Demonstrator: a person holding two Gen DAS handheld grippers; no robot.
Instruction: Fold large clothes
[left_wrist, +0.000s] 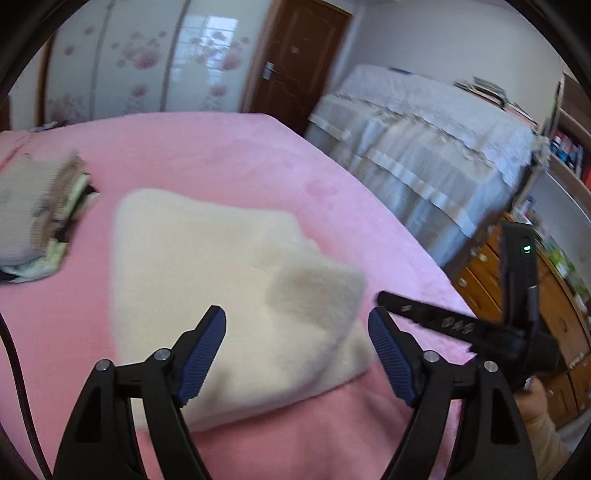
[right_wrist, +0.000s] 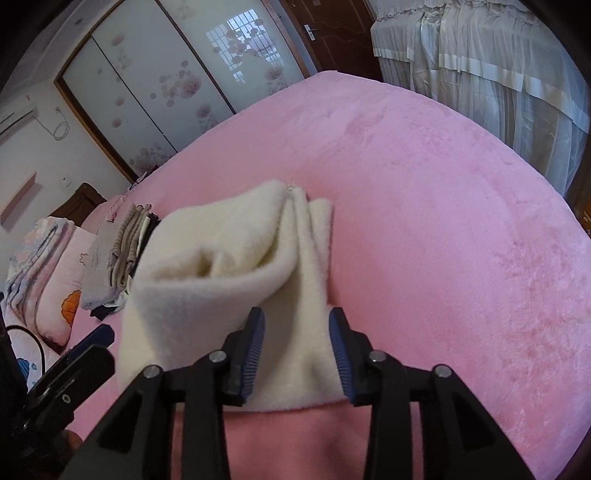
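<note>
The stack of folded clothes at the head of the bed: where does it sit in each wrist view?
Left wrist: the stack of folded clothes lies at the left edge, left of the cream garment.
Right wrist: the stack lies at middle left, partly hidden behind the cream garment.
Shared landmark: the floral wardrobe doors beyond the pink bed.

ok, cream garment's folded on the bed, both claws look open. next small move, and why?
Probably back the right claw off the cream garment: it lies folded on the pink bed, yet an edge sits between the claw's open jaws. The left claw is already clear.
</note>
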